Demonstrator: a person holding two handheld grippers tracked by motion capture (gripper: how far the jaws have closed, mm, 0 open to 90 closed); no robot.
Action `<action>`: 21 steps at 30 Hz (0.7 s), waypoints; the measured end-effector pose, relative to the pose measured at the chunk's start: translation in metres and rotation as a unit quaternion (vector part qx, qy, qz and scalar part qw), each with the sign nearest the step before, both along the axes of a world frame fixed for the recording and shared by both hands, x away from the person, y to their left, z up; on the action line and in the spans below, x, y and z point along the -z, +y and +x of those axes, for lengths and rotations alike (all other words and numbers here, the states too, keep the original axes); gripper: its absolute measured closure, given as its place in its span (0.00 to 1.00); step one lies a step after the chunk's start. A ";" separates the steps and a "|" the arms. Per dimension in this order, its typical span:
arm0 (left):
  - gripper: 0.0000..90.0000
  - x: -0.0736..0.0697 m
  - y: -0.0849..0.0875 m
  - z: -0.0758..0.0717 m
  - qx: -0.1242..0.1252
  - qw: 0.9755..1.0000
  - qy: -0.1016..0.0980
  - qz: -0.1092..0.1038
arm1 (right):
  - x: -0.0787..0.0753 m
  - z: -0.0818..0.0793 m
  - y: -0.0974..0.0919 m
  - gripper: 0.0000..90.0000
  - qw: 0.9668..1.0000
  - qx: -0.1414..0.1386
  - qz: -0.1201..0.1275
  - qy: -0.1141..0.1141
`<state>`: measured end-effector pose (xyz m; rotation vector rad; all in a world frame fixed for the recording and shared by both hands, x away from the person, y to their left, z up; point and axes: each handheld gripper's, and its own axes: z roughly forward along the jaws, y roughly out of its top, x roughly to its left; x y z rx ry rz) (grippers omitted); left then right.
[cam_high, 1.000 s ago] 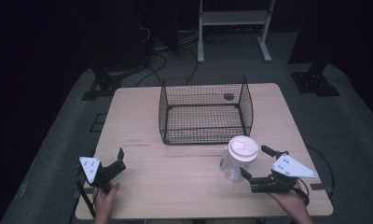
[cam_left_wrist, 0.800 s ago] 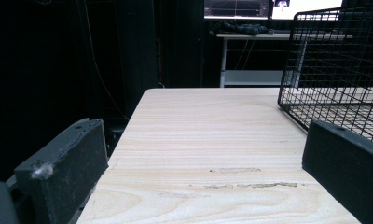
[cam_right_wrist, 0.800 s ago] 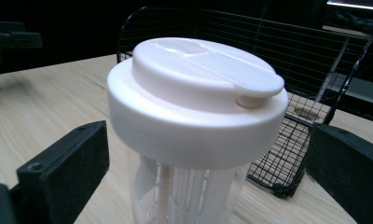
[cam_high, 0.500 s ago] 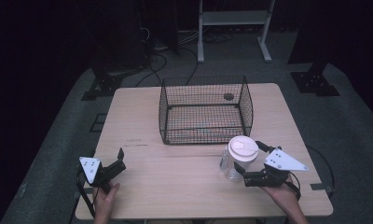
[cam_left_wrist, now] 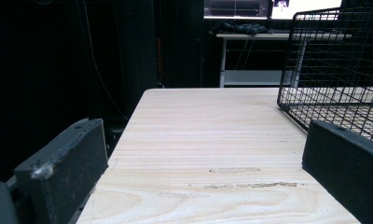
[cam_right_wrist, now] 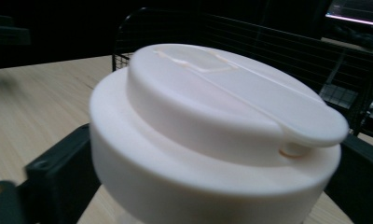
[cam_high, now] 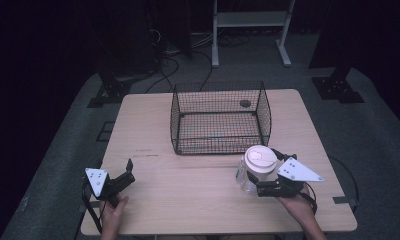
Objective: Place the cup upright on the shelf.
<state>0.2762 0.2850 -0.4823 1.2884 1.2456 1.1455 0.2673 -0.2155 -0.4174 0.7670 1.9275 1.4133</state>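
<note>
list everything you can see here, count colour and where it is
cup: 1, clear with a white lid, on the table in front of the basket, between the right gripper's fingers
wire basket: 1, black, middle of the table toward the far edge
small round thing: 1, dark, by the basket's far right corner; cannot tell what it is
table: 1, light wood
white frame: 1, on the floor beyond the table
left gripper: 1, black, near left of the table, open
right gripper: 1, black, near right, around the cup
</note>
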 end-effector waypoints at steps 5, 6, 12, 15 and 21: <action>0.00 0.000 0.000 0.000 0.000 1.000 0.000 0.000 | 0.002 -0.001 0.001 0.05 1.000 0.005 0.005 -0.004; 0.00 0.000 0.000 0.000 0.000 1.000 0.000 0.000 | 0.001 -0.002 0.001 0.05 1.000 0.007 0.003 -0.004; 0.00 0.000 0.000 0.000 0.000 1.000 0.001 0.000 | -0.001 -0.002 0.003 0.06 1.000 0.012 -0.007 -0.003; 0.00 0.000 0.000 0.000 0.000 1.000 0.001 0.000 | -0.001 -0.002 0.005 0.06 1.000 0.017 -0.010 -0.004; 0.00 0.000 0.000 0.000 0.000 1.000 0.000 0.000 | -0.012 -0.002 0.008 0.06 1.000 0.011 0.003 -0.005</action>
